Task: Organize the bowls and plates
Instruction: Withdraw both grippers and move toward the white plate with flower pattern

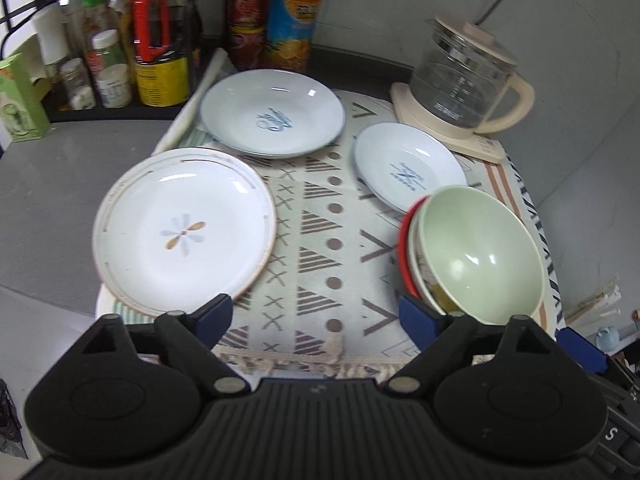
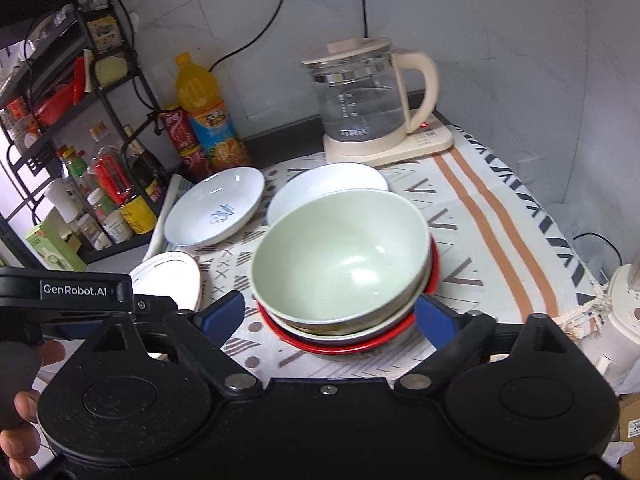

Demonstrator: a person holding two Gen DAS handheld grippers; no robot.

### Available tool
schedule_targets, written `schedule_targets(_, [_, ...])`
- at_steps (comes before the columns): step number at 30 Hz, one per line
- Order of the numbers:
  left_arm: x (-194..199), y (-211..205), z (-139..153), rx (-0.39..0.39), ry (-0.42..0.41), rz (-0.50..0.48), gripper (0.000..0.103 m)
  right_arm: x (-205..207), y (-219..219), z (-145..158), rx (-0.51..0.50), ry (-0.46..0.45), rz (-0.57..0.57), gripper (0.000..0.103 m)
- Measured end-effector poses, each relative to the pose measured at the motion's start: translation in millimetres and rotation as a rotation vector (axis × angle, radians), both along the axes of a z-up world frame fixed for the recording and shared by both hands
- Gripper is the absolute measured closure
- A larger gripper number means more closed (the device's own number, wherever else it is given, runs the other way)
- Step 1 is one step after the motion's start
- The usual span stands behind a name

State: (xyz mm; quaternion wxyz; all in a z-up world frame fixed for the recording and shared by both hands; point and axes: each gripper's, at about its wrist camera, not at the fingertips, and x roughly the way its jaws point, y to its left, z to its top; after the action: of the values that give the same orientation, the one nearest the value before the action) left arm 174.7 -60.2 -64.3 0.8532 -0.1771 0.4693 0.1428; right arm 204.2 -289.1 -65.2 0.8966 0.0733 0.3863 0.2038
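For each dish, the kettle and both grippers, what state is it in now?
green bowl: upright, empty, nested on top of the stack
three plates: flat on the cloth, empty, unstacked
glass kettle: lid on, on its base
left gripper: open, empty
right gripper: open, empty

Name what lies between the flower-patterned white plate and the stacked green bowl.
Only bare patterned cloth separates the flower-patterned white plate from the stacked green bowl, seen in the left wrist view.

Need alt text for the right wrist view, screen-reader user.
Open right gripper hovers before a stack of nested bowls, pale green bowl on top, on a patterned cloth. Two white plates with blue marks lie behind; a glass kettle stands at the back.
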Motion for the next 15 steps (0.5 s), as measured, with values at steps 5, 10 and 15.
schedule_targets(5, [-11, 13, 1, 0.016, -0.007, 0.037, 0.003, -3, 13, 1, 0.010, -0.009, 0.038, 0.002])
schedule_targets(10, [-19, 31, -1, 0.009, -0.013, 0.087, 0.000, -2, 30, 3, 0.014, -0.017, 0.078, 0.000])
schedule_targets(15, [-23, 52, -7, 0.008, -0.014, 0.122, 0.000, -2, 48, 2, 0.004, -0.031, 0.104, 0.000])
